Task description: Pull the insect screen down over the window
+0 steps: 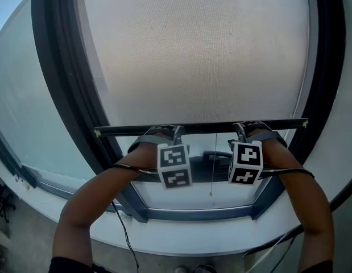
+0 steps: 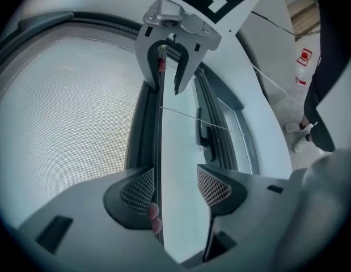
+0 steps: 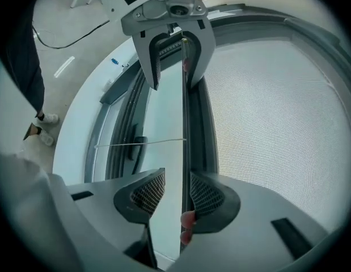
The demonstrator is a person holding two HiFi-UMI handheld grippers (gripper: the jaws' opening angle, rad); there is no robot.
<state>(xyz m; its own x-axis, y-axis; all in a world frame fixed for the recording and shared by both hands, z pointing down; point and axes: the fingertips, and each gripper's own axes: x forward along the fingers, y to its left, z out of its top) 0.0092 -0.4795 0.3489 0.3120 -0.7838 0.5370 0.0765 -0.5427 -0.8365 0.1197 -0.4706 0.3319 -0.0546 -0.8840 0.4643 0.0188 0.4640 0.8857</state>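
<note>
Insect screen [image 1: 198, 56] covered the upper window. Its bottom bar [image 1: 201, 128] ran 9-to-3 o'clock in head view. Left gripper [image 1: 164, 133] and right gripper [image 1: 249, 129] both straddled the bar, jaws apart, unclamped and equally near. The lower frame [image 1: 198, 214] lay at 6 o'clock.

White sill [image 1: 221, 240] beneath dark window frame [image 1: 198, 213]

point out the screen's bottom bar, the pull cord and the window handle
bottom bar [image 1: 205, 128], head view, its middle stretch
pull cord [image 1: 212, 172], head view, its lower half
window handle [image 2: 202, 134], left gripper view, its middle
</note>
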